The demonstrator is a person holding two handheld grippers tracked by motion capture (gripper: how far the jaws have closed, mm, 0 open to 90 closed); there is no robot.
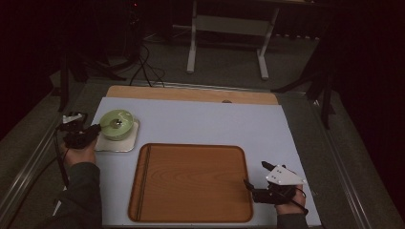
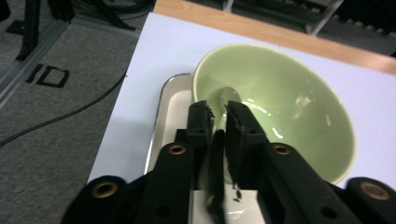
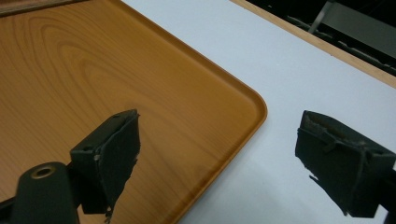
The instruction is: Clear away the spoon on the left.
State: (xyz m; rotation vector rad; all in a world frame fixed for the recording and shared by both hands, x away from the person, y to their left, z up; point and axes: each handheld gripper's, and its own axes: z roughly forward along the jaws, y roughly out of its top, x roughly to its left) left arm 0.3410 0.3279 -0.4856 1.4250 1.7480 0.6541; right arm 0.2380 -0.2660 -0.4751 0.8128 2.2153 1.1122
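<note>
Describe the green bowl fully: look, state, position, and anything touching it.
The bowl is pale green, glossy, seemingly ceramic, upright and wide-mouthed. It sits on a small square metal tray at the white mat's near-left. A metal spoon lies inside. The left gripper, jaws nearly closed, reaches over its near rim around the spoon's handle.

Black block letters reading "ID" (image 2: 47, 77) are marked on the grey carpet floor (image 2: 56, 140) beside the table (image 2: 154, 51), seen in the left gripper view. No other text is readable.
</note>
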